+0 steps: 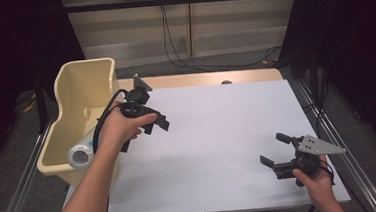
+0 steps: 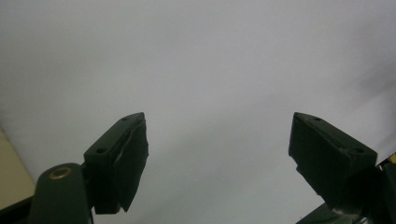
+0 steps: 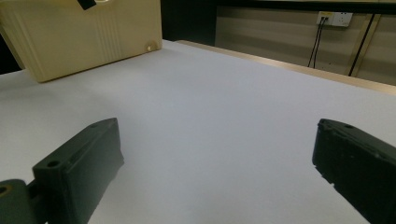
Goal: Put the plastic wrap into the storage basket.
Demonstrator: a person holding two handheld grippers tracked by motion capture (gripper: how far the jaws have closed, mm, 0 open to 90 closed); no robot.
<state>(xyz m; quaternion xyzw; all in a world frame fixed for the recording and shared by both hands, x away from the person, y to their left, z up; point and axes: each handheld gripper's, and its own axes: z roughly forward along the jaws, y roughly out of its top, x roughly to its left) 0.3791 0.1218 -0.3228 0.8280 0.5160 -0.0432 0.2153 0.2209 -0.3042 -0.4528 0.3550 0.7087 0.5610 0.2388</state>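
White table point(image 1: 218, 134), cream bin point(image 1: 82, 88) with round white-lidded jar point(image 1: 81, 156) inside

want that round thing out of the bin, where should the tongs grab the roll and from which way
Grip the roll across its outer rim, coming straight down from above. It lies in the near end of the cream bin with its round face up, and the bin's walls block any sideways approach. The left tongs are nearest and open with nothing between them. How deep the roll sits is hard to tell.

Glossy cream plastic bin point(image 1: 83, 101), matt white tabletop point(image 1: 228, 133)
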